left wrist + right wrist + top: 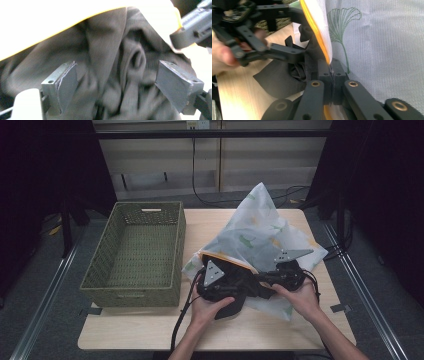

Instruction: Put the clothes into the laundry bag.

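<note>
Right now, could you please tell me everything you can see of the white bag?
The bag is thin white mesh printed with green leaves, with an orange-edged mouth. It lies crumpled on the table, one corner rising, right of the basket. The right gripper is shut on its orange edge. Dark cloth sits in the mouth, before the open left gripper.

bag (255, 227): white, green leaves, orange rim | cloth (112, 75): black | basket (135, 252): green

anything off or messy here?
Nothing damaged or spilled. The dark garment is only partly inside the white mesh bag; a corner spills from the bag's mouth onto the table. The right gripper pinches the orange zip edge; the left gripper stands open over the cloth.
</note>
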`<state>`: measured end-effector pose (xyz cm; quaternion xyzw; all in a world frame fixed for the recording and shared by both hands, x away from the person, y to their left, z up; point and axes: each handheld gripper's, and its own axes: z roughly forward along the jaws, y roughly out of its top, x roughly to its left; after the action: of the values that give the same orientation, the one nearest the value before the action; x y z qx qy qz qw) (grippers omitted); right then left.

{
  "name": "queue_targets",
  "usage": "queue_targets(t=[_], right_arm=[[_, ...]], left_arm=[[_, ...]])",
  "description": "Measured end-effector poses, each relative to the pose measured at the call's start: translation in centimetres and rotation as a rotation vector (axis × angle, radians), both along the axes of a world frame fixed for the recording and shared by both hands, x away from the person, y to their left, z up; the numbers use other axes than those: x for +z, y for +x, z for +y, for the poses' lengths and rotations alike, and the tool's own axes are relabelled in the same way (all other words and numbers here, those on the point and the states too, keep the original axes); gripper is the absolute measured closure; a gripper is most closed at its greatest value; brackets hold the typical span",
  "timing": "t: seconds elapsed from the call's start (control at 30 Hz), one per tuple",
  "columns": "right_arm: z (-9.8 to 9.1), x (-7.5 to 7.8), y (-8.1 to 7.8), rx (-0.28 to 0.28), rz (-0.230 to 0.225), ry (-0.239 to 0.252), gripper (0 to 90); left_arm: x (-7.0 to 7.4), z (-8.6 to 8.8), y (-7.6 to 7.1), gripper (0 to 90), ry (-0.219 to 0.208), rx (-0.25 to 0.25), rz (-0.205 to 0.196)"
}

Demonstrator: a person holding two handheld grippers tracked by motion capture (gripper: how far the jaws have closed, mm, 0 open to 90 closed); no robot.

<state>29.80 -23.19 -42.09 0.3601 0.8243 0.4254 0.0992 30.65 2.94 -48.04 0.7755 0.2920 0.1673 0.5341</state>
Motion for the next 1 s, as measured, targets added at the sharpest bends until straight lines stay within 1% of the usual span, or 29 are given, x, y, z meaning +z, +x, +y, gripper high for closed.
queue_targets(t=[0.03, 0.1, 0.13, 0.17, 0.23, 0.27, 0.33, 0.4, 0.43, 0.47, 0.5, 0.53, 0.57, 0.63, 0.67, 0.7, 0.73, 0.77, 0.8, 0.83, 0.87, 0.9, 0.93, 0.97, 1.0], right_arm=[[0.0, 0.0, 0.0, -0.002, -0.002, -0.005, 89.7], [0.1, 0.0, 0.1, 0.000, -0.001, -0.004, 89.6], [0.1, 0.0, 0.1, 0.002, -0.002, -0.005, 89.4], [0.1, 0.0, 0.2, 0.003, -0.003, -0.003, 89.3], [0.0, -0.1, 0.3, 0.008, -0.002, -0.004, 88.8], [0.0, -0.1, 0.3, 0.008, -0.003, -0.005, 88.3], [0.0, 0.0, 0.3, 0.009, -0.006, 0.000, 86.8], [0.0, 0.2, 0.2, 0.009, -0.011, 0.000, 82.0], [0.0, 0.2, 0.2, 0.009, -0.011, 0.000, 82.0], [0.0, 0.6, 0.1, 0.012, -0.023, 0.005, 78.2], [0.0, 0.7, 0.1, 0.011, -0.028, 0.007, 76.3], [0.0, 0.7, 0.1, 0.011, -0.028, 0.007, 76.3], [0.2, 1.2, 0.2, 0.009, -0.048, 0.007, 72.0], [0.5, 1.7, 0.4, 0.001, -0.070, 0.005, 66.8], [0.7, 1.9, 0.5, -0.003, -0.081, 0.003, 64.2], [1.0, 2.2, 0.8, -0.008, -0.097, 0.002, 62.2], [1.1, 2.4, 0.9, -0.012, -0.102, 0.005, 60.7], [1.5, 2.7, 1.2, -0.018, -0.116, 0.003, 60.5], [1.8, 2.9, 1.4, -0.017, -0.132, 0.003, 60.4], [2.0, 3.1, 1.6, -0.012, -0.140, 0.006, 60.4], [2.0, 3.1, 1.6, -0.012, -0.140, 0.006, 60.4], [2.7, 3.6, 2.2, -0.012, -0.156, 0.007, 64.1], [3.0, 3.7, 2.3, -0.010, -0.162, 0.007, 64.7], [3.5, 3.9, 2.7, -0.010, -0.165, 0.017, 71.1], [3.8, 4.0, 2.9, 0.011, -0.164, 0.026, 80.8]], left_arm=[[-0.5, 0.6, 0.1, 13.1, 0.031, -0.003, 0.023], [-1.2, 0.8, 0.7, 10.8, 0.046, -0.002, 0.062], [-1.4, 0.9, 0.7, 10.0, 0.067, -0.002, 0.066], [-1.5, 0.8, 0.8, 10.0, 0.077, -0.001, 0.052], [-1.5, 0.6, 0.8, 10.0, 0.085, -0.010, 0.049], [-1.6, 0.6, 0.9, 10.0, 0.082, -0.019, 0.048], [-1.9, 0.4, 1.3, 8.8, 0.088, -0.039, 0.065], [-2.0, 0.3, 1.4, 6.2, 0.092, -0.043, 0.067], [-2.1, 0.1, 1.6, 6.2, 0.104, -0.064, 0.070], [-2.1, -0.2, 1.6, 5.0, 0.119, -0.070, 0.080], [-2.1, -0.4, 1.6, 4.7, 0.128, -0.082, 0.082], [-2.1, -0.4, 1.6, 4.7, 0.128, -0.082, 0.082], [-2.2, -0.7, 1.6, 4.8, 0.158, -0.099, 0.081], [-2.3, -1.2, 1.7, 7.6, 0.183, -0.123, 0.105], [-2.5, -1.5, 1.6, 10.1, 0.204, -0.131, 0.109], [-2.6, -1.8, 1.5, 11.6, 0.229, -0.140, 0.102], [-2.6, -2.0, 1.3, 12.4, 0.254, -0.137, 0.091], [-2.6, -2.1, 1.2, 13.0, 0.268, -0.137, 0.084], [-2.5, -2.1, 1.0, 14.0, 0.276, -0.135, 0.091], [-2.6, -2.2, 1.1, 15.3, 0.264, -0.141, 0.097], [-2.6, -2.2, 1.1, 15.7, 0.264, -0.141, 0.097], [-2.6, -2.1, 1.1, 16.4, 0.282, -0.144, 0.106], [-2.6, -2.2, 1.0, 17.7, 0.268, -0.134, 0.119], [-2.7, -2.2, 1.0, 18.8, 0.265, -0.130, 0.121], [-2.5, -2.0, 1.1, 21.4, 0.297, -0.137, 0.121]])
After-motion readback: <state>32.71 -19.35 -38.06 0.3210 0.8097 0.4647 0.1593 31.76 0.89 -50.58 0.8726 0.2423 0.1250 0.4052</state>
